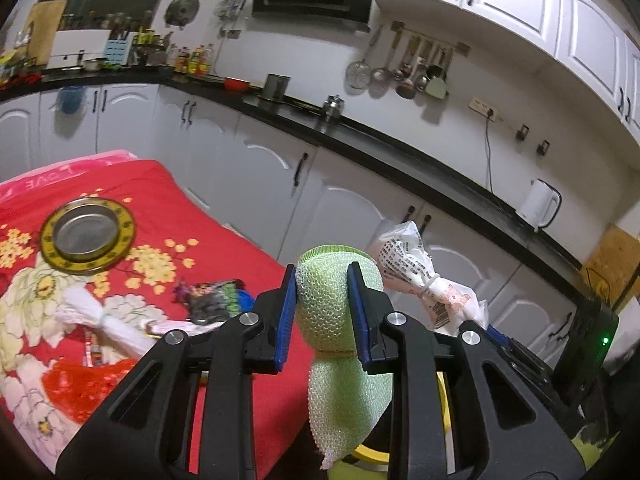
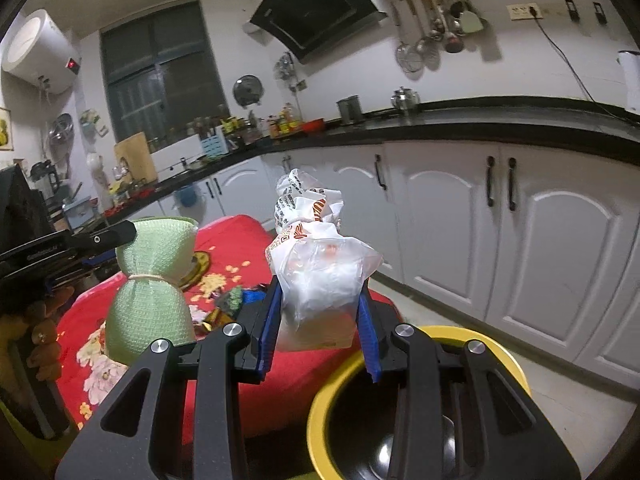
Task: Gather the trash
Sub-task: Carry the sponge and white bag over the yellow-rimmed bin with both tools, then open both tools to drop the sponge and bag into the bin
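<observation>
- Pinching a green mesh bundle (image 1: 326, 300) with our left gripper (image 1: 322, 312); the blue pads press its upper lobe on both sides, and its rubber-banded waist sits just below the pads.
- From the right wrist view we see the same green bundle (image 2: 154, 276) upright, left of our other gripper, with the band around its middle and the red cloth behind it.
- Our right gripper (image 2: 318, 328) is clamped on a clear plastic bag (image 2: 320, 276) with printed text, tied off near its top; both blue pads touch the bag's sides.
- In the left wrist view that plastic bag (image 1: 416, 272) shows just right of the green bundle, close by it.
- A yellow bin (image 2: 320, 412) with a dark inside sits right under the right gripper; the bag is above its rim, towards the far side.
- We also catch a sliver of the bin's yellow rim (image 1: 370, 454) low in the left view, below the green bundle.
- A table with red flowered cloth (image 1: 140, 184) carries more trash: a white tied bundle (image 1: 100, 320), a dark snack wrapper (image 1: 214, 296), and a round tin with yellow rim (image 1: 86, 236).
- The white bundle lies near the table's near edge; the wrapper sits between it and the left gripper; the tin is further back, apart from both.
</observation>
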Demonstrator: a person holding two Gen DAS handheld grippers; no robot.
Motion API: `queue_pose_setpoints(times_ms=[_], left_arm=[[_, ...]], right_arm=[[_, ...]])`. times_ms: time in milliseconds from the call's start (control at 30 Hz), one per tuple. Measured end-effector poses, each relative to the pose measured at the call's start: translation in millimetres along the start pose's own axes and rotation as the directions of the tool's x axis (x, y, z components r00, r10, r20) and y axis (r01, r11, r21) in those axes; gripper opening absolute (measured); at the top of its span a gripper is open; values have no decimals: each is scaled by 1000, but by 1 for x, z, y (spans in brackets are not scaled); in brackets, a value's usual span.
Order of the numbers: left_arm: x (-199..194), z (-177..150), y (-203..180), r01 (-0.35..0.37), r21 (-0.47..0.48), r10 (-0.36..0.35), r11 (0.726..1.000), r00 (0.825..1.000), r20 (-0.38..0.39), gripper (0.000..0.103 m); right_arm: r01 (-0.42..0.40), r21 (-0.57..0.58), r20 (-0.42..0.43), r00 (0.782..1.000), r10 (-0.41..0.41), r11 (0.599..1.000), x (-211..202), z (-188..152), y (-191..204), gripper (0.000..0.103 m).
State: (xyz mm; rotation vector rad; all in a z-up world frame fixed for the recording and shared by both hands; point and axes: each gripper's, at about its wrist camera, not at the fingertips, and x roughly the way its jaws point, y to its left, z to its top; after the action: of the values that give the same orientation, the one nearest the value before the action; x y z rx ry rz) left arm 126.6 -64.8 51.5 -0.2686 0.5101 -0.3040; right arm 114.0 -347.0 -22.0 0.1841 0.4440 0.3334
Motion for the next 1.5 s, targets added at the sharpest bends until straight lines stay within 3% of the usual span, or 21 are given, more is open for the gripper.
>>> queue_pose_setpoints(times_ms=[400,800,1367,1400,1467,1500], left_arm=[[44,-25,-27,28,10,-28,1000,999,-39,19],[97,-54,-52,38,49,-32,998,992,-123,19],[155,-84,-60,75,21,-66,997,960,-273,22],[156,-85,-59,77,11,-71,997,958,-277,24],[157,-85,-57,79,0,-76,997,957,-279,41],[157,-86,-56,82,-3,-79,997,958,-277,44]], right_arm=[[107,23,-54,993,-106,994,-20,-24,-39,33],[201,65,-146,971,-190,977,-28,-53,-77,34],[207,181,-289,946,-149,961,-5,-83,-106,43],[213,180,-290,944,-155,960,-5,-83,-107,43],[222,178,-284,944,-166,959,-7,-83,-107,47],[230,181,-279,944,-174,956,-8,-82,-109,49]])
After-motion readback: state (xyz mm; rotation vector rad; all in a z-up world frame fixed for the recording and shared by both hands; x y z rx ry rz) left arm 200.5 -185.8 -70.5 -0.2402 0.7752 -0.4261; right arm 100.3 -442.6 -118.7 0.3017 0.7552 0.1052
